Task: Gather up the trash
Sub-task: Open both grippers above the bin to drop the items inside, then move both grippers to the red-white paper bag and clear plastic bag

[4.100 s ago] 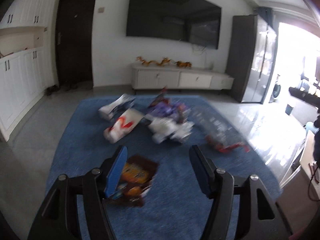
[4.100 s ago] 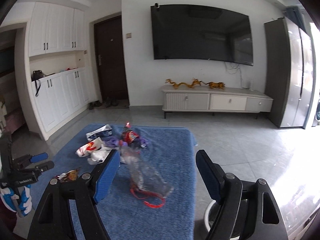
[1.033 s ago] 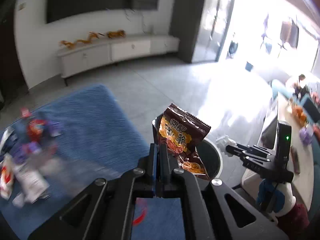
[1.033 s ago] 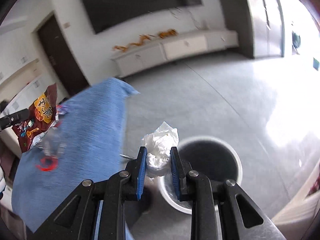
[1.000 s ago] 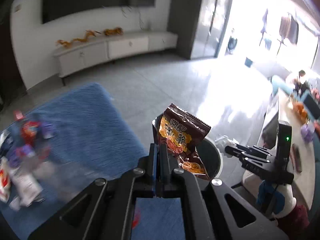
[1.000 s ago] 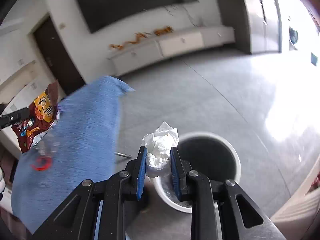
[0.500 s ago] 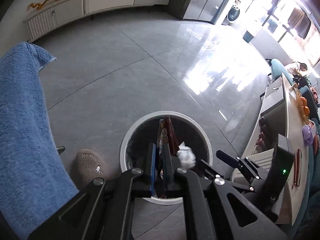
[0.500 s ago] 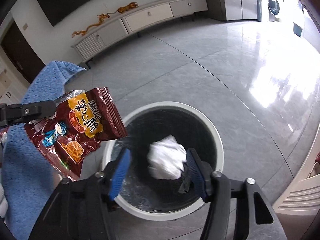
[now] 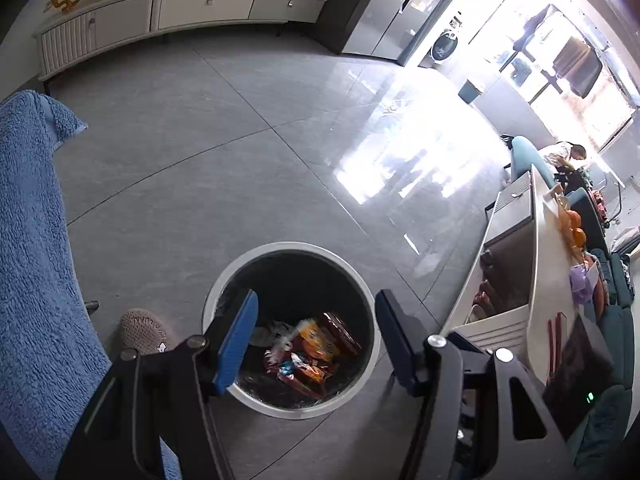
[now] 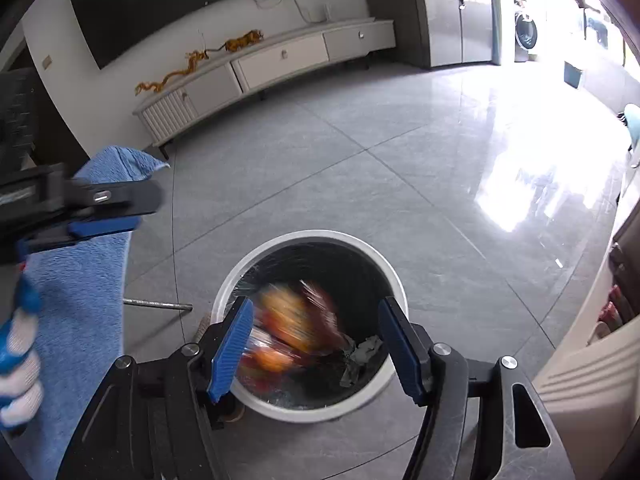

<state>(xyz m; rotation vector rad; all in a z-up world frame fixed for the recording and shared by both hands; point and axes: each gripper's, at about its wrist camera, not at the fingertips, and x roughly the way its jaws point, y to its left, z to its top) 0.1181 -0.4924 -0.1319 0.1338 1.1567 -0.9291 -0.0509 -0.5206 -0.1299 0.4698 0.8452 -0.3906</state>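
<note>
Hovering over the white-rimmed bin, the left gripper is hanging with jaws that have just been opening, nothing between them; the brown snack bag it carried a second ago is now lying inside the bin. From the right wrist, the right gripper is likewise spreading apart above the bin, its crumpled tissue dropped in beside the blurred bag. Both loads are binned; more litter likely awaits on the blue rug beside the bin.

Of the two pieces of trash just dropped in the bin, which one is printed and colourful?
The brown snack bag with orange print; the crumpled tissue beside it in the bin is plain white.
</note>
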